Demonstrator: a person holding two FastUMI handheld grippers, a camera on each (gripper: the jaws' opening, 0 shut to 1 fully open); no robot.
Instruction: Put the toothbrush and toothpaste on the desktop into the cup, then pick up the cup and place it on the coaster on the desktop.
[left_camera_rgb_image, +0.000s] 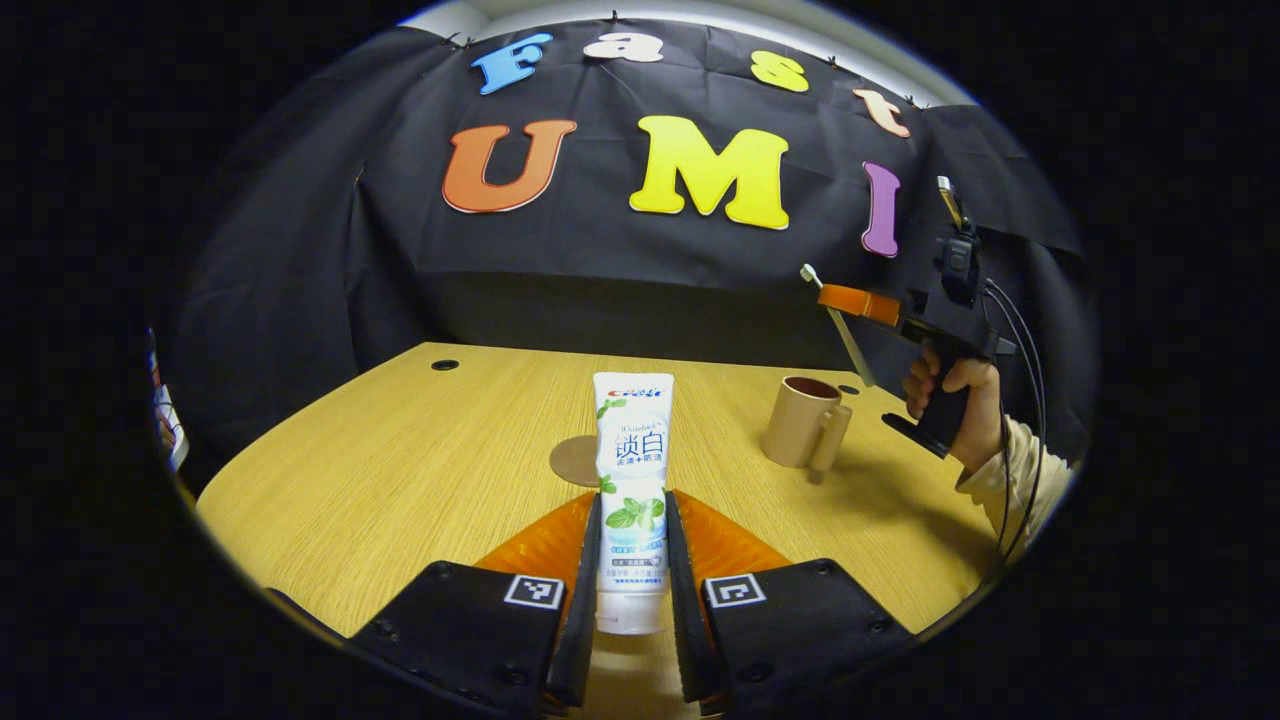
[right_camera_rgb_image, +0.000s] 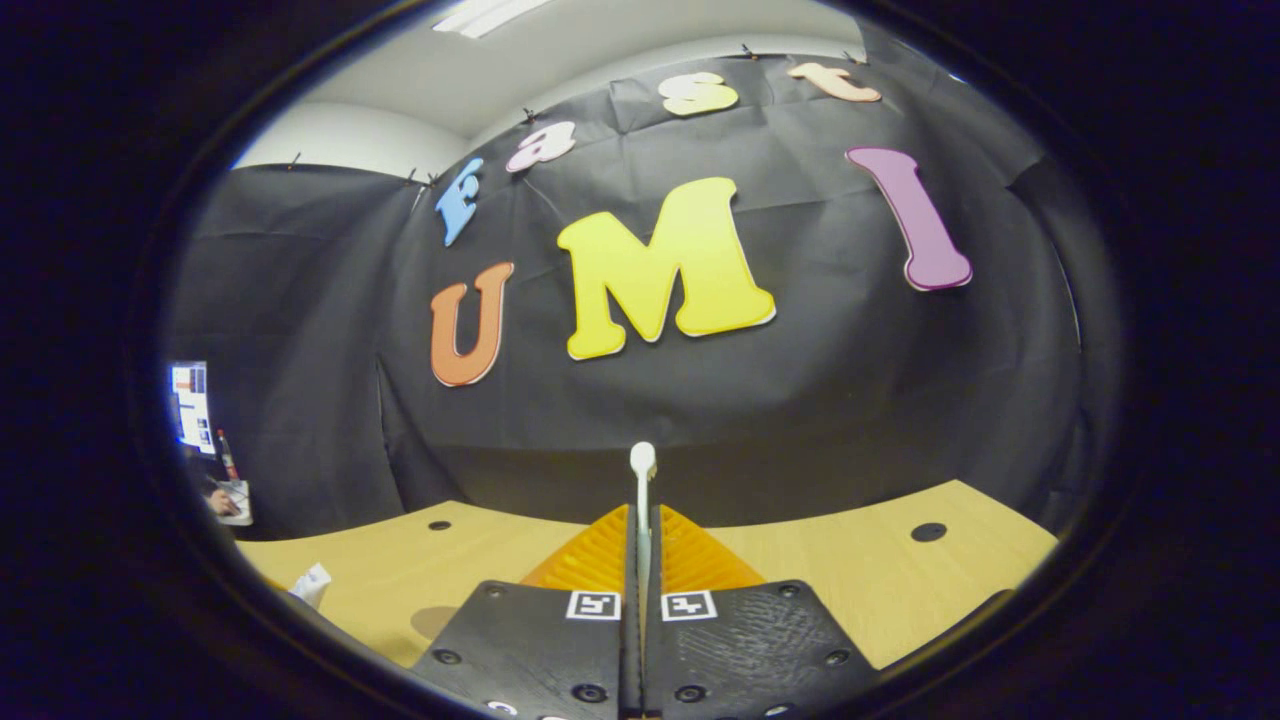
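On the table (left_camera_rgb_image: 400, 450), the coaster (left_camera_rgb_image: 574, 461) lies left of the cup (left_camera_rgb_image: 800, 420) (toothpaste (left_camera_rgb_image: 632, 470) stands before the coaster).

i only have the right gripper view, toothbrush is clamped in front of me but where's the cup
Observer: The cup stands upright on the desk, below the right gripper and slightly to its side.
Operator: anything in it yet
Observer: Can't see inside it. The left gripper holds the toothpaste upright between both fingers, off to the cup's side.
Operator: and the coaster
Observer: The coaster lies flat on the desk just behind the toothpaste, apart from the cup.
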